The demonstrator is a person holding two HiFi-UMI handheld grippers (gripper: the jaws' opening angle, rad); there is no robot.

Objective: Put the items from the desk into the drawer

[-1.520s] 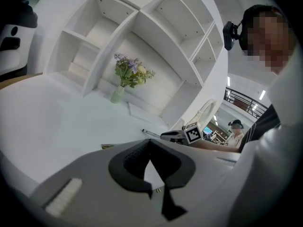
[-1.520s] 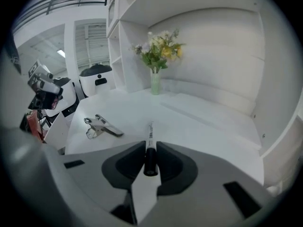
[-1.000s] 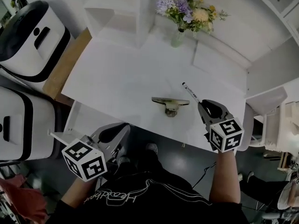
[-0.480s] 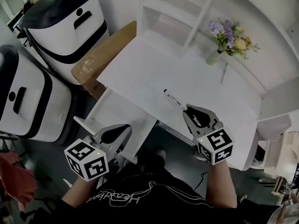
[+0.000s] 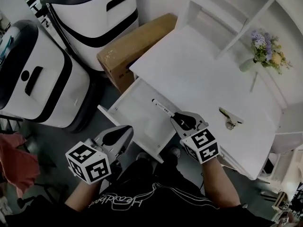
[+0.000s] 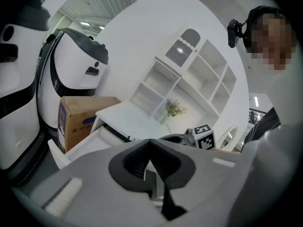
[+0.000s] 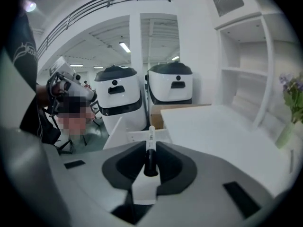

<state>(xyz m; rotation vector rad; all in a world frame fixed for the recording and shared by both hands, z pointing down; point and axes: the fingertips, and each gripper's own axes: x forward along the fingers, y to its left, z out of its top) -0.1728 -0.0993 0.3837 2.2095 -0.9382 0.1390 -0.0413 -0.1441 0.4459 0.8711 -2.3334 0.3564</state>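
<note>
Holding marker [image 5: 163, 108] over open drawer [image 5: 135, 115], right fingers [image 5: 176, 123] clamped, left fingers [image 5: 126, 135] together, cardboard box [image 5: 137, 41] beside

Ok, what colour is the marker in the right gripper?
The marker is white, black at its gripped end; clearest in right gripper view.

White flat desk top [image 5: 189, 70] carries an olive metal clip [image 5: 230, 118], lying near the right gripper [image 5: 176, 117] on its right. A pale glass vase of flowers [image 5: 258, 51] stands well beyond, far right.
</note>
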